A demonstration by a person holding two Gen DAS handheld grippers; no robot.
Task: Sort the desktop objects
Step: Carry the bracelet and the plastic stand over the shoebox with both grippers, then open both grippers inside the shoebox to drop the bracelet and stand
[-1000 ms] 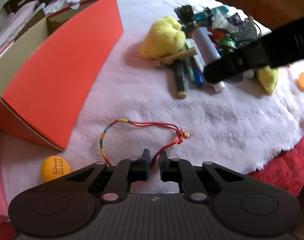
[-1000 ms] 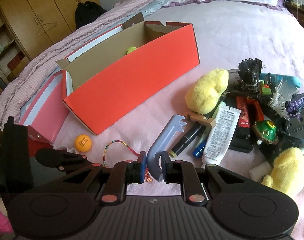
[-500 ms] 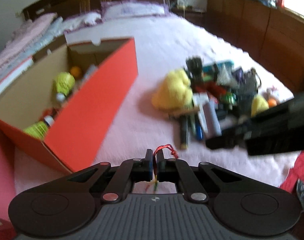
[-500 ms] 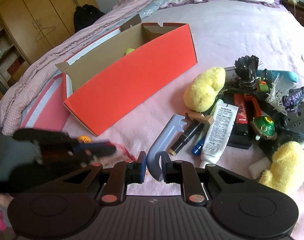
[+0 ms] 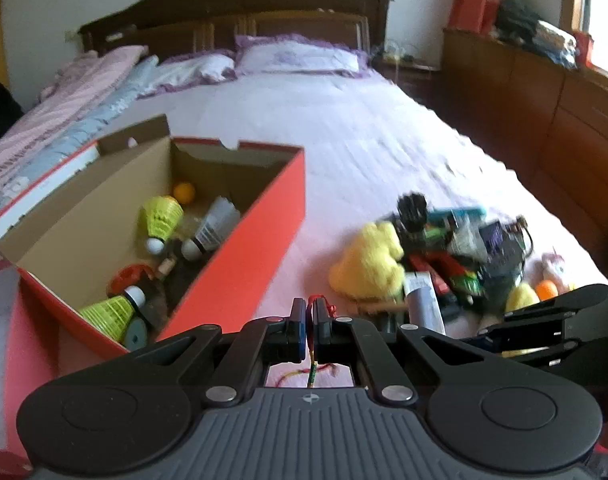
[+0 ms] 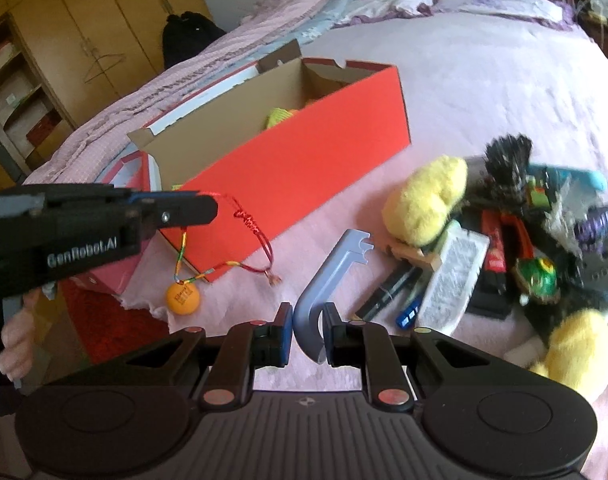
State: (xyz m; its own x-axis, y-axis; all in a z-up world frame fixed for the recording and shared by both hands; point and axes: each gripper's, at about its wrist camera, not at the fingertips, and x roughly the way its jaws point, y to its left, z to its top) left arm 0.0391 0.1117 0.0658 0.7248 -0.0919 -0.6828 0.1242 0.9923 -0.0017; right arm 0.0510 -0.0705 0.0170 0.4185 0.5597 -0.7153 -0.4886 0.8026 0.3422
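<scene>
Left tongs (image 5: 310, 312): pressed together on the bracelet (image 6: 240, 240), which I pinch near one end so the rest hangs free below them, clear of the bed.
Bracelet: a red cord with a multicoloured stretch; seen from my right side it dangles in front of the red wall of the box (image 6: 304, 168).
Box: ahead and to the left of the left tongs, open at the top, with shuttlecocks (image 5: 162, 218) and a small orange ball inside (so I judge this is where the sorted things go).
Right tongs (image 6: 308, 318): pinching the curved end of a grey plastic hook (image 6: 328, 268), waiting its turn, I think.
Pile (image 5: 444, 264): ahead and to the right of the left tongs, still unsorted.
Orange ball (image 6: 183, 299): on the bed below the bracelet.
</scene>
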